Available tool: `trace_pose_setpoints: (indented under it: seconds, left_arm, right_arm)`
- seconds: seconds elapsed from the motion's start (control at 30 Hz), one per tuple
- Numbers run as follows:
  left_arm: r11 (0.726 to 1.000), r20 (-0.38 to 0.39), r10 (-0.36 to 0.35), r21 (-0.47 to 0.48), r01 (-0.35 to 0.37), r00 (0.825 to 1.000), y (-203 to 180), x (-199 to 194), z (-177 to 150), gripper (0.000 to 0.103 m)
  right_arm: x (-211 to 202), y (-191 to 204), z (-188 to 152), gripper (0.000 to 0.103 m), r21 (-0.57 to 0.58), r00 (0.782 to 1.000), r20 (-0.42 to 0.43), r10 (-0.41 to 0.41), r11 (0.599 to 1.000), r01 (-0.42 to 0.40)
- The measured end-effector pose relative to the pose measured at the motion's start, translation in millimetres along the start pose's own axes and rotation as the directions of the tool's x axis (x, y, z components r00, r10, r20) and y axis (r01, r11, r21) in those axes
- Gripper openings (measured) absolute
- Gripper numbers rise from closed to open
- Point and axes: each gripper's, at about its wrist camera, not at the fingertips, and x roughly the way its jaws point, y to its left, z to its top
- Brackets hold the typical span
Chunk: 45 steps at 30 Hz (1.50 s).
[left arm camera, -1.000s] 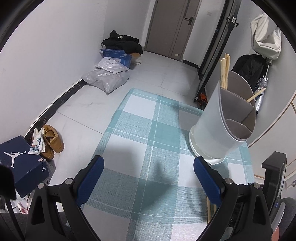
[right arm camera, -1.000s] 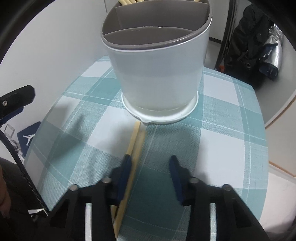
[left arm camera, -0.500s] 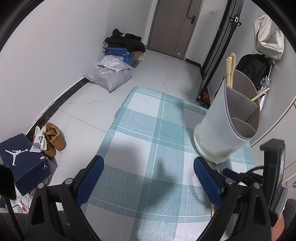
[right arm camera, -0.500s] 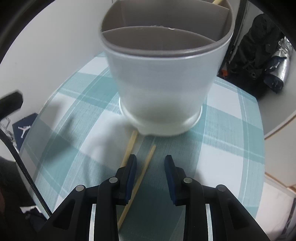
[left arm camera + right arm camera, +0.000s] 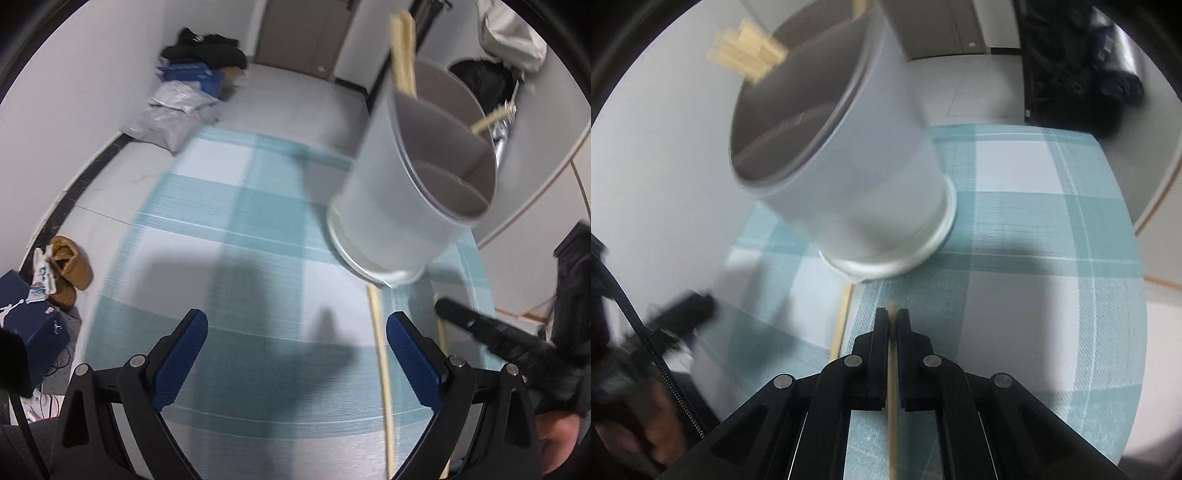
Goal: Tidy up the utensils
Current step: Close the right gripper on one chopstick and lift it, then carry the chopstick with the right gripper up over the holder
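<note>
right claw clenched on one chopstick; left claw released; second chopstick on the cloth

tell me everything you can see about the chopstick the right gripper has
The chopstick is a thin, pale, wood-looking stick, clamped between the pads of the right gripper, whose jaws have just closed on it. It runs lengthwise along the fingers, its tip poking just past them toward the holder. It sits over the checked cloth; whether it touches the cloth I can't tell. A second chopstick lies apart, to its left.
</note>
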Motion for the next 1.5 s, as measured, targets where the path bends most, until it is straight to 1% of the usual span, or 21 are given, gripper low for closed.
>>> trace_pose_setpoints:
  seconds: [0.13, 0.17, 0.27, 0.3, 0.33, 0.4, 0.43, 0.53, 0.57, 0.67, 0.7, 0.73, 0.77, 0.8, 0.9, 1.0, 1.1, 1.2, 1.3, 1.37, 1.5]
  left_arm:
    - [1.0, -0.061, 0.0, 0.025, 0.001, 0.998, -13, 16, 0, 0.096]
    - [0.999, -0.075, 0.007, 0.037, -0.005, 0.997, -17, 21, 0, 0.095]
    - [0.997, -0.091, 0.025, 0.071, -0.018, 0.996, -27, 30, 2, 0.095]
    - [0.995, -0.096, 0.043, 0.093, -0.034, 0.994, -31, 34, 2, 0.091]
    - [0.993, -0.096, 0.061, 0.102, -0.051, 0.993, -34, 36, 3, 0.084]
    - [0.993, -0.111, 0.067, 0.105, -0.056, 0.991, -36, 42, 5, 0.075]
    - [0.993, -0.122, 0.066, 0.102, -0.054, 0.99, -38, 44, 5, 0.073]
    - [0.99, -0.11, 0.077, 0.13, -0.062, 0.991, -45, 45, 7, 0.067]
    - [0.988, -0.107, 0.086, 0.137, -0.071, 0.99, -48, 46, 7, 0.067]
    - [0.979, -0.088, 0.122, 0.177, -0.105, 0.989, -57, 48, 4, 0.051]
    - [0.973, -0.082, 0.145, 0.195, -0.127, 0.986, -60, 48, 3, 0.037]
    - [0.972, -0.078, 0.14, 0.202, -0.122, 0.987, -62, 46, 1, 0.022]
    - [0.975, -0.088, 0.12, 0.196, -0.101, 0.989, -63, 44, 0, 0.015]
    - [0.977, -0.094, 0.116, 0.189, -0.097, 0.989, -63, 43, 0, 0.005]
    - [0.984, -0.103, 0.108, 0.155, -0.091, 0.989, -59, 39, -1, 0.003]
    - [0.993, -0.082, 0.073, 0.095, -0.065, 0.994, -53, 28, -4, 0.003]
    - [0.996, -0.024, 0.039, 0.084, -0.037, 0.999, -53, 6, -9, 0.003]
    - [0.995, 0.05, 0.003, 0.095, -0.008, 0.999, -51, -23, -13, 0.003]
    - [0.995, 0.136, -0.038, 0.102, 0.024, 0.99, -51, -55, -12, 0.003]
    - [0.993, 0.193, -0.064, 0.107, 0.044, 0.979, -50, -79, -12, 0.003]
    - [0.992, 0.272, -0.084, 0.115, 0.054, 0.959, -52, -103, -14, 0.003]
  right_arm:
    - [-18, -28, 5, 0.003, 0.104, 0.995, 0.045, 0.09, 0.99, -0.094]
    - [-24, -38, 9, 0.003, 0.133, 0.992, 0.054, 0.112, 0.984, -0.118]
    - [-33, -57, 7, 0.003, 0.215, 0.983, 0.081, 0.167, 0.96, -0.181]
    - [-35, -64, 7, 0.003, 0.234, 0.98, 0.089, 0.18, 0.952, -0.196]
    - [-38, -68, 7, 0.003, 0.246, 0.977, 0.096, 0.189, 0.947, -0.207]
    - [-44, -75, 7, 0.003, 0.254, 0.973, 0.114, 0.198, 0.941, -0.222]
    - [-49, -76, 3, 0.003, 0.253, 0.972, 0.122, 0.199, 0.941, -0.225]
    - [-61, -78, 1, 0.003, 0.248, 0.965, 0.156, 0.21, 0.938, -0.244]
    - [-64, -79, 1, 0.003, 0.247, 0.964, 0.165, 0.209, 0.938, -0.245]
    - [-72, -82, -1, 0.003, 0.253, 0.958, 0.185, 0.218, 0.932, -0.261]
    - [-74, -82, 0, 0.003, 0.252, 0.957, 0.19, 0.217, 0.932, -0.262]
    - [-72, -82, 2, 0.003, 0.25, 0.957, 0.193, 0.215, 0.933, -0.26]
    - [-75, -82, 1, 0.003, 0.247, 0.957, 0.198, 0.213, 0.934, -0.259]
    - [-77, -81, 1, 0.003, 0.243, 0.956, 0.204, 0.21, 0.935, -0.257]
    - [-83, -81, 2, 0.003, 0.228, 0.956, 0.217, 0.196, 0.942, -0.245]
    - [-90, -76, 3, 0.003, 0.199, 0.955, 0.237, 0.179, 0.953, -0.228]
    - [-99, -69, 3, 0.003, 0.159, 0.95, 0.263, 0.171, 0.963, -0.217]
    - [-106, -57, 3, 0.003, 0.104, 0.945, 0.288, 0.154, 0.976, -0.191]
    - [-113, -44, 0, 0.003, 0.046, 0.941, 0.312, 0.129, 0.988, -0.151]
    - [-117, -35, -2, 0.003, 0.01, 0.937, 0.331, 0.112, 0.992, -0.122]
    - [-126, -15, -9, 0.003, -0.065, 0.922, 0.378, 0.082, 0.996, -0.061]
